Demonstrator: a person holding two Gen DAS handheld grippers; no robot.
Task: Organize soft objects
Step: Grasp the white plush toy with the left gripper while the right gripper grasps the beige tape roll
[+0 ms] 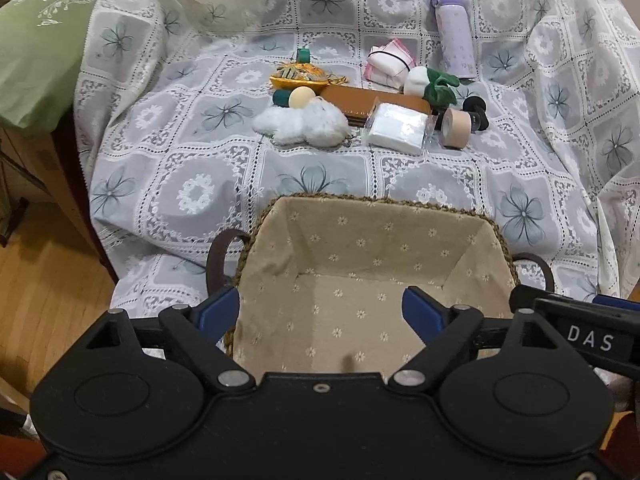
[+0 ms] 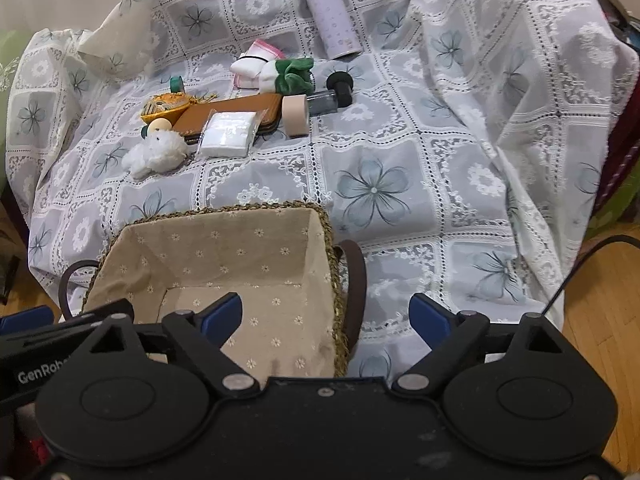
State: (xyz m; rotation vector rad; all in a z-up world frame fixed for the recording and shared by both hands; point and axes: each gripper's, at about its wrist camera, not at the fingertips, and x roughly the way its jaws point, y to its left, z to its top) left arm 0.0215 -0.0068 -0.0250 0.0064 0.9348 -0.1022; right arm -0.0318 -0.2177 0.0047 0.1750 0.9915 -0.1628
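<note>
A woven basket [image 1: 384,202] [image 2: 240,210] with a beige flowered liner stands empty at the near edge of the table. Beyond it lies a cluster: a white fluffy plush [image 1: 304,124] [image 2: 158,154], a clear packet of white pads [image 1: 398,128] [image 2: 228,134], a white and green plush [image 1: 430,82] [image 2: 286,74], a folded pink and white cloth [image 1: 386,64] [image 2: 254,62], and a beige sponge ball [image 1: 302,97]. My left gripper [image 1: 320,308] is open and empty above the basket. My right gripper [image 2: 326,314] is open and empty over the basket's right rim.
A lilac bottle [image 1: 454,32] [image 2: 330,14] lies at the back. A brown wallet [image 1: 376,102], a yellow embroidered pouch [image 1: 298,74], a beige tape roll [image 1: 456,128] [image 2: 295,116] and a black-capped item [image 2: 340,88] sit in the cluster. A green cushion [image 1: 40,40] lies left. Wooden floor shows below.
</note>
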